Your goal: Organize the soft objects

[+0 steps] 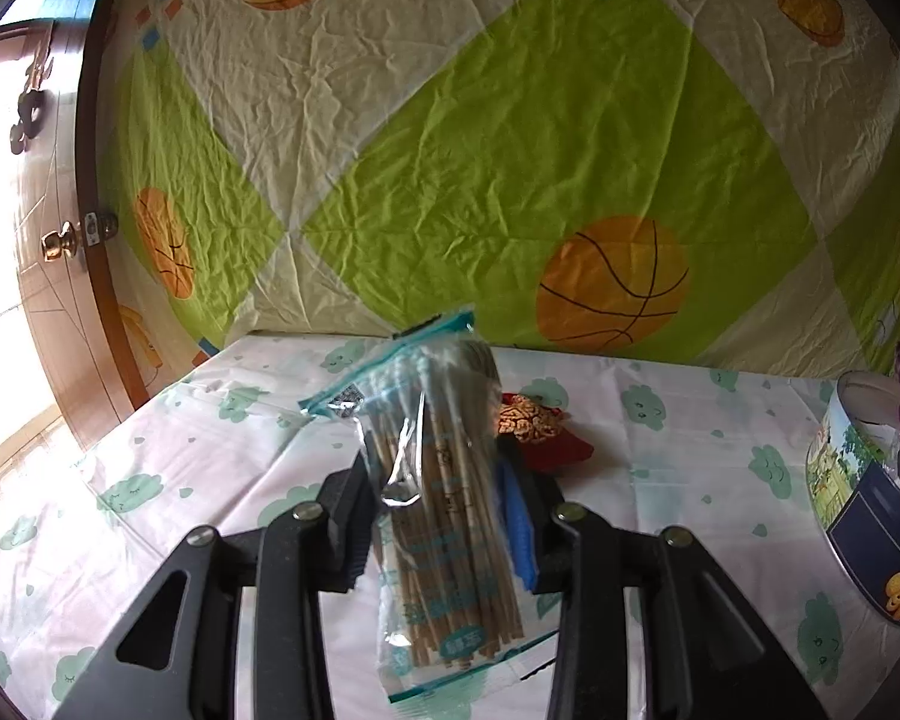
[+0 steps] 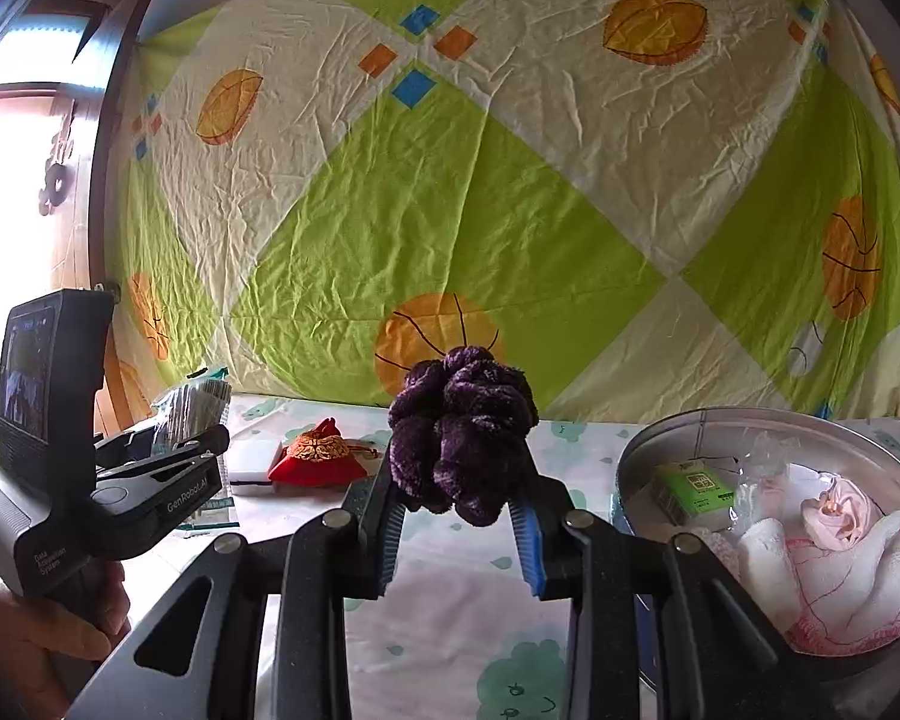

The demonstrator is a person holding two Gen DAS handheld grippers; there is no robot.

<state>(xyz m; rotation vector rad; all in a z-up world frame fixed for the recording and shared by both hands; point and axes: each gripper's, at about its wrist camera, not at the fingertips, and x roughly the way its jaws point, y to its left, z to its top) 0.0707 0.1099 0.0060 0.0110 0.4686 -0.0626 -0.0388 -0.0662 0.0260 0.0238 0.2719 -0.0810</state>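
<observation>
Left wrist view: left hand-held gripper [image 1: 444, 516] clamped on a clear bag of cotton swabs [image 1: 444, 498], bag upright between the pads, lifted above the desk [image 1: 150, 450]. At 1 o'clock past the fingers, a red-and-gold pouch [image 1: 540, 429] lies on the desk. At 3 o'clock, a round tin [image 1: 858, 516] with a printed side wall sits at the desk's right edge.

Right wrist view: right hand-held gripper [image 2: 459, 516] clenched on a dark purple fuzzy scrunchie [image 2: 462, 432], held bunched up between the blue pads, off the desk surface. Tin at 3 o'clock here, open, holding a white towel with pink stitching [image 2: 822, 576], a pink fabric piece [image 2: 840, 510], a small green packet [image 2: 693, 489] and some clear plastic wrap [image 2: 762, 456]. Left hand-held gripper visible at 9 o'clock with the swab bag in its fingers; the person's hand [image 2: 48, 630] grips its handle at 8 o'clock. Pouch at 11 o'clock, just beside a white block [image 2: 252, 459] on the desk.

Surface: desk covered in a white cloth with pale green cloud print, creased. Room: crumpled sheet [image 2: 510, 180] hung behind the desk at 12 o'clock, green and cream diamonds with orange ball prints. Wooden door [image 1: 60, 240] with a brass knob at 9 o'clock, bright light next to it.
</observation>
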